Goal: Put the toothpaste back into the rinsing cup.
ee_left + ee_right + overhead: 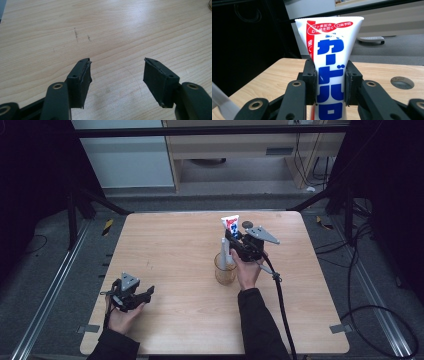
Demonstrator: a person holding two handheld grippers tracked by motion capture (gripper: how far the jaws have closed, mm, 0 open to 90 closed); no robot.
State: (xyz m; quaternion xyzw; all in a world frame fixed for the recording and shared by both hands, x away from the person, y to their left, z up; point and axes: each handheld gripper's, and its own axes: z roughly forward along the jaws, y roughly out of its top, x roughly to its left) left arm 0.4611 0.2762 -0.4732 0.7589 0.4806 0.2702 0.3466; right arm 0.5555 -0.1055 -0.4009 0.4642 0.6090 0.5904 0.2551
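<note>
A white toothpaste tube (329,65) with blue and red print stands upright between the jaws of my right gripper (330,82), which is shut on it. From above, the tube (230,224) is held over a clear amber cup (225,270) at the table's middle right, crimped end up. A pale upright item (223,250) stands in the cup. My right gripper (234,239) hovers just above the cup's rim. My left gripper (146,293) rests near the front left of the table, open, with nothing between its pads (80,80) and bare wood beneath.
The wooden table (170,250) has faint pencil marks (76,35) ahead of the left gripper. A round hole (402,82) in the tabletop lies to the right of the tube in the right gripper view. A black cable (280,295) trails from the right gripper to the front edge.
</note>
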